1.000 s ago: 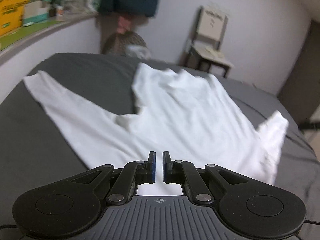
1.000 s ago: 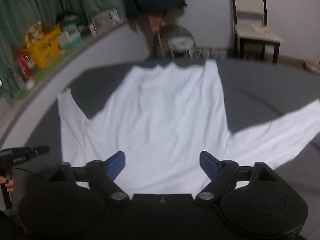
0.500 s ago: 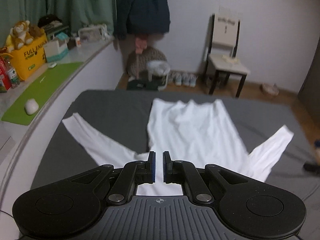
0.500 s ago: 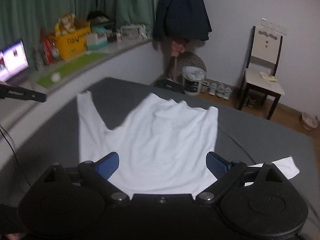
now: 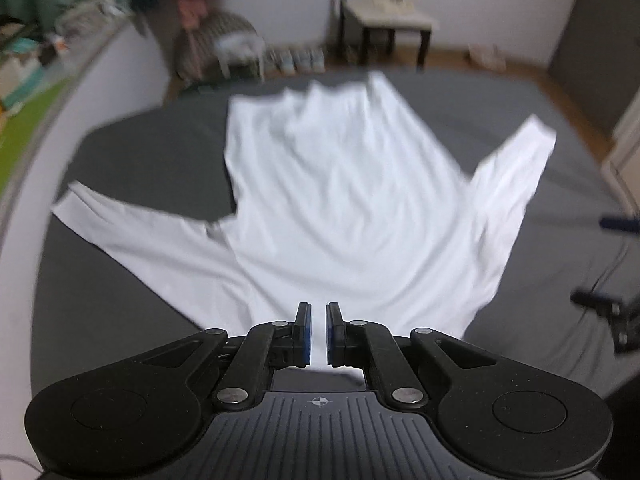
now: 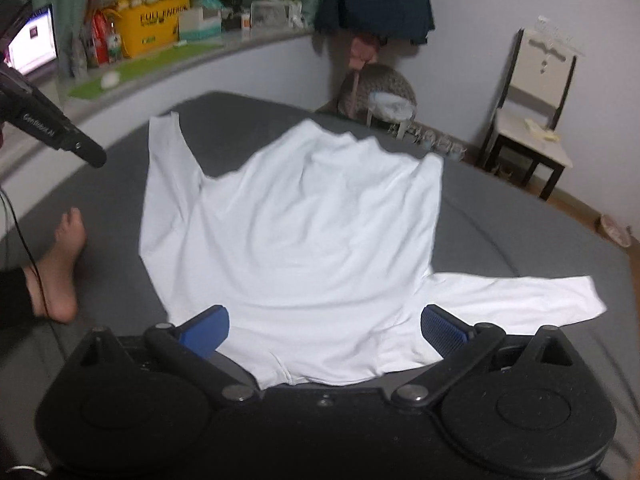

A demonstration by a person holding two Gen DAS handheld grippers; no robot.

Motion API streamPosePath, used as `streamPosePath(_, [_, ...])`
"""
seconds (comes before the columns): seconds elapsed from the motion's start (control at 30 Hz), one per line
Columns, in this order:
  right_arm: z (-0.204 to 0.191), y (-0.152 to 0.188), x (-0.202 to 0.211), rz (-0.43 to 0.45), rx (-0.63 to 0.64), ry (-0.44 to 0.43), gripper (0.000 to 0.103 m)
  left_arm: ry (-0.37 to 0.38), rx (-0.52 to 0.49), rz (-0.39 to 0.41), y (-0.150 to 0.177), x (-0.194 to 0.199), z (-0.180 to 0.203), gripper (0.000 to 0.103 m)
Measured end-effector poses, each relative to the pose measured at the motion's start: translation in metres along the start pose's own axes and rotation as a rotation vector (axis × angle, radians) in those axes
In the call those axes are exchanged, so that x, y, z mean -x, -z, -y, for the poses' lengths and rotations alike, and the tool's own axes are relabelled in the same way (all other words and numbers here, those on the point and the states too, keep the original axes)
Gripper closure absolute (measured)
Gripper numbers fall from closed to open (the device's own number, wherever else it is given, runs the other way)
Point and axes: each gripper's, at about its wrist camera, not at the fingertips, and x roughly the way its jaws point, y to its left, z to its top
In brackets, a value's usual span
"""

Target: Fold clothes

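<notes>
A: Where's the shirt?
B: White long-sleeved shirt (image 6: 312,236) lies flat on the grey bed (image 6: 520,224), both sleeves spread out left and right, collar end near me, hem at the far side.
A: My left gripper (image 5: 318,334)?
B: Fingers nearly pressed together, only a thin slit between the blue pads, nothing pinched, hanging above the shirt's near edge.
A: Right gripper (image 6: 325,326)?
B: Fingers spread wide, empty, over the collar area. A bare foot (image 6: 64,264) rests on the bed, left of the shirt. Chair (image 6: 536,108) stands far right.

Left gripper (image 5: 317,334) nearly closed; right gripper (image 6: 325,330) spread wide
</notes>
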Motion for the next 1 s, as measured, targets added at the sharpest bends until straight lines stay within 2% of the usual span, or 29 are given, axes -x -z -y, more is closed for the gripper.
streamPosePath(0.07, [-0.005,0.012,-0.028,0.004,-0.005,-0.009,0.000,0.013,0.016,-0.053,-0.001,-0.033,-0.012,0.098])
streamPosePath(0.17, [-0.020,0.034,-0.061,-0.001,0.089,-0.029,0.000,0.073,0.041,-0.115,0.002,-0.065,-0.028,0.098])
streamPosePath(0.3, [-0.038,0.069,-0.087,-0.024,0.419,0.017,0.004,0.149,-0.156,-0.115,0.022,-0.089,-0.023,0.098])
streamPosePath(0.33, [-0.041,0.077,-0.092,-0.031,0.500,0.025,0.006,0.148,-0.245,-0.090,0.029,-0.093,-0.015,0.098])
streamPosePath(0.4, [-0.043,0.093,-0.099,-0.045,0.633,0.028,0.018,0.150,-0.401,-0.039,0.043,-0.100,-0.001,0.098])
streamPosePath(0.5, [-0.046,0.116,-0.104,-0.046,0.784,0.017,0.024,0.144,-0.516,0.028,0.061,-0.112,0.016,0.098])
streamPosePath(0.57, [-0.049,0.130,-0.108,-0.041,0.868,0.038,0.026,0.112,-0.613,0.045,0.071,-0.122,0.031,0.098])
streamPosePath(0.67, [-0.053,0.146,-0.116,-0.020,0.970,0.099,0.030,0.061,-0.857,0.044,0.095,-0.134,0.050,0.098])
streamPosePath(0.73, [-0.055,0.154,-0.121,-0.010,1.008,0.124,0.030,0.022,-0.976,0.019,0.111,-0.142,0.058,0.098])
streamPosePath(0.9, [-0.057,0.162,-0.127,0.043,1.056,0.169,0.030,-0.042,-1.147,0.028,0.145,-0.143,0.066,0.098])
streamPosePath(1.0, [-0.057,0.161,-0.135,0.062,1.109,0.227,0.030,-0.106,-1.231,0.060,0.159,-0.145,0.071,0.098])
